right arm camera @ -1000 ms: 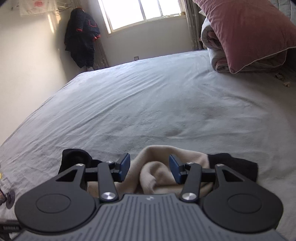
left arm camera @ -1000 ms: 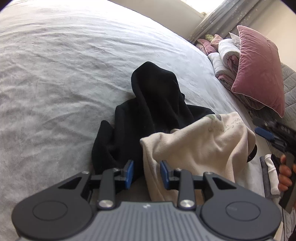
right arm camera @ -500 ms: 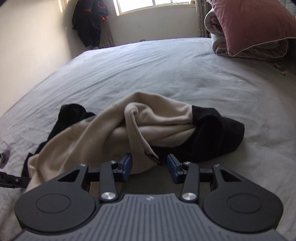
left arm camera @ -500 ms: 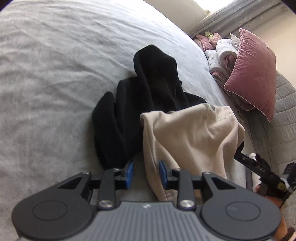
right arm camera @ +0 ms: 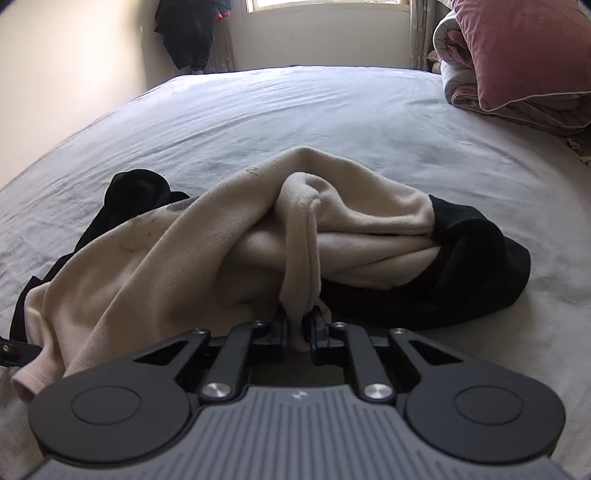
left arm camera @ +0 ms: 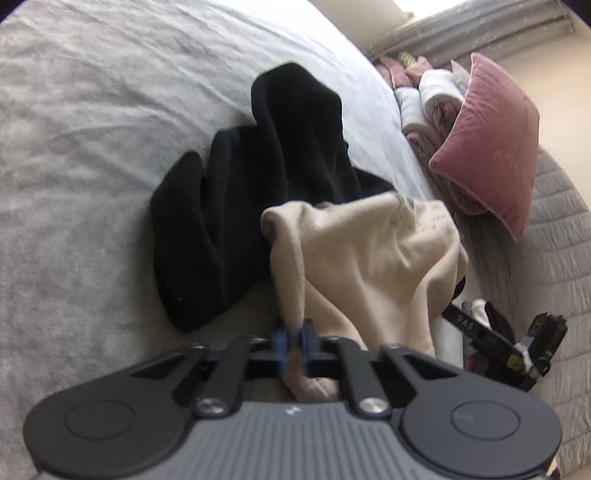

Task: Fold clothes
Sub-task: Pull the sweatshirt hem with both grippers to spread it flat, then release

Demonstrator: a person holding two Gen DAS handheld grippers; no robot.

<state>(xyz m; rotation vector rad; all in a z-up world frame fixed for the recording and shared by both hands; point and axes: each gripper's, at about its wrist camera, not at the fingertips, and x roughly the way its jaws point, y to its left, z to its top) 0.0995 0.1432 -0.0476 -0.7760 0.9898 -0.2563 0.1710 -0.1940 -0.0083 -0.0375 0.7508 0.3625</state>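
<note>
A cream fleece garment (left arm camera: 373,266) lies crumpled on the bed, partly on top of a black garment (left arm camera: 258,192). My left gripper (left arm camera: 294,341) is shut on a near edge of the cream cloth, which runs between its blue pads. In the right wrist view the cream garment (right arm camera: 229,243) bunches in front of me, with the black garment (right arm camera: 476,266) showing at right and far left. My right gripper (right arm camera: 299,330) is shut on a hanging fold of the cream cloth. The right gripper's black body (left arm camera: 517,350) shows at the right of the left wrist view.
The grey bed sheet (right arm camera: 295,118) stretches wide beyond the pile. A pink pillow (left arm camera: 491,136) and rolled bedding (right arm camera: 476,85) sit at the head end. A dark jacket (right arm camera: 192,29) hangs on the far wall beside the window.
Both grippers have gone from open to shut, each pinching an edge of the cream garment. Both have moved closer to the pile.
</note>
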